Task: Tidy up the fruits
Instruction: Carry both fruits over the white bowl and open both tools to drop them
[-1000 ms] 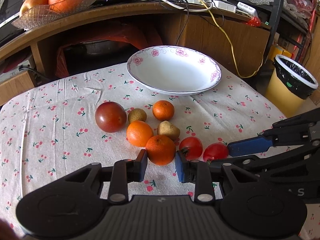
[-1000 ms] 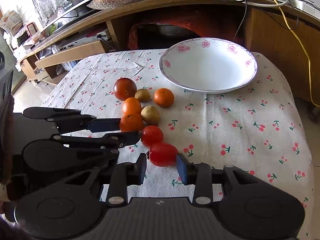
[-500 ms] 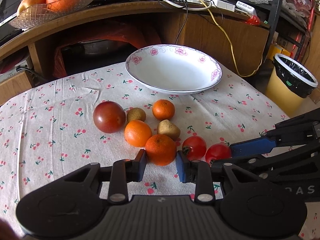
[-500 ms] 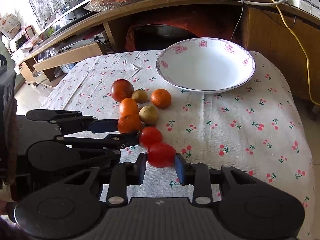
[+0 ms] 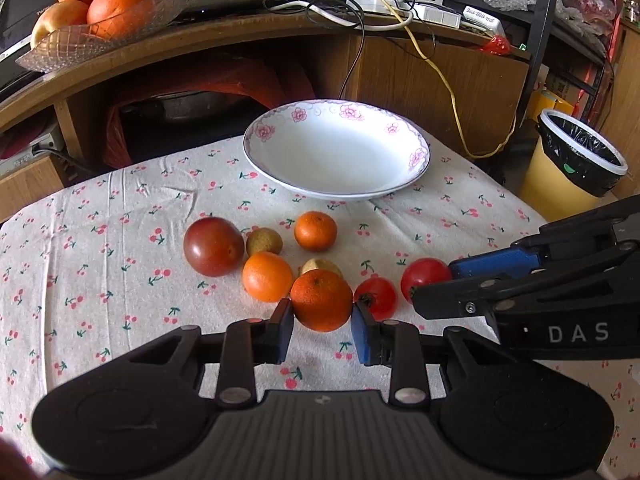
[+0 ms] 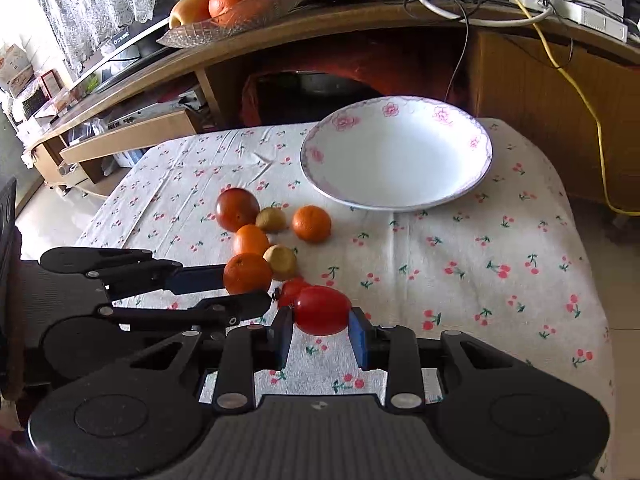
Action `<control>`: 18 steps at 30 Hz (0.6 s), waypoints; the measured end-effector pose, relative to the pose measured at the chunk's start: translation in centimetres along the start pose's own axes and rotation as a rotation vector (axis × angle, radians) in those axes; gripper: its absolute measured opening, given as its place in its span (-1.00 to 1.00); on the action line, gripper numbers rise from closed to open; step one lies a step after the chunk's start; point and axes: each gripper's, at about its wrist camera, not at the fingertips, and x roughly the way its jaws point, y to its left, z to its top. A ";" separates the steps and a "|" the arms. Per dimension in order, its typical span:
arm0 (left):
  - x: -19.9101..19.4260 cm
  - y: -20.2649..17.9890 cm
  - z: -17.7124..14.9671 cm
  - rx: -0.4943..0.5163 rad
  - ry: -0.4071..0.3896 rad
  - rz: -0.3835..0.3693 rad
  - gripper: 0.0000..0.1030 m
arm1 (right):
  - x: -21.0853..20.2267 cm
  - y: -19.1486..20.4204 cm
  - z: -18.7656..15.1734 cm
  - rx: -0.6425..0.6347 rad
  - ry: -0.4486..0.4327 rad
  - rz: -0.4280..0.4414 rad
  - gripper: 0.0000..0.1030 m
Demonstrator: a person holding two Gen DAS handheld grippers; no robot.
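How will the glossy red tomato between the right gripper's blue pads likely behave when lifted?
The glossy red tomato looks smooth-skinned, so it may slip between the right gripper pads. Being rounded, it would probably roll if released onto the cherry-print tablecloth. Hard squeezing might bruise it.

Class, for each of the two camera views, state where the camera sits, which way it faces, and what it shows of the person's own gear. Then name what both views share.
Left wrist: sits on the left gripper, faces forward and down at an orange in its jaws; right gripper enters from the right.
Right wrist: sits on the right gripper, faces a red tomato in its jaws; left gripper enters from the left.
Shared: white bowl, cherry-print tablecloth.
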 end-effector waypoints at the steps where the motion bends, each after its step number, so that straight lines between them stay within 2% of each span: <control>1: 0.0 0.0 0.1 -0.002 0.000 0.003 -0.23 | 0.0 0.0 0.1 -0.002 -0.005 -0.005 -0.50; 5: 0.1 0.1 0.9 -0.016 -0.007 0.011 -0.23 | -0.1 -0.1 0.7 0.002 -0.023 -0.018 -0.50; 18: 2.7 0.2 5.5 0.038 -0.059 0.060 -0.23 | 1.0 -2.0 4.2 0.028 -0.100 -0.062 -0.49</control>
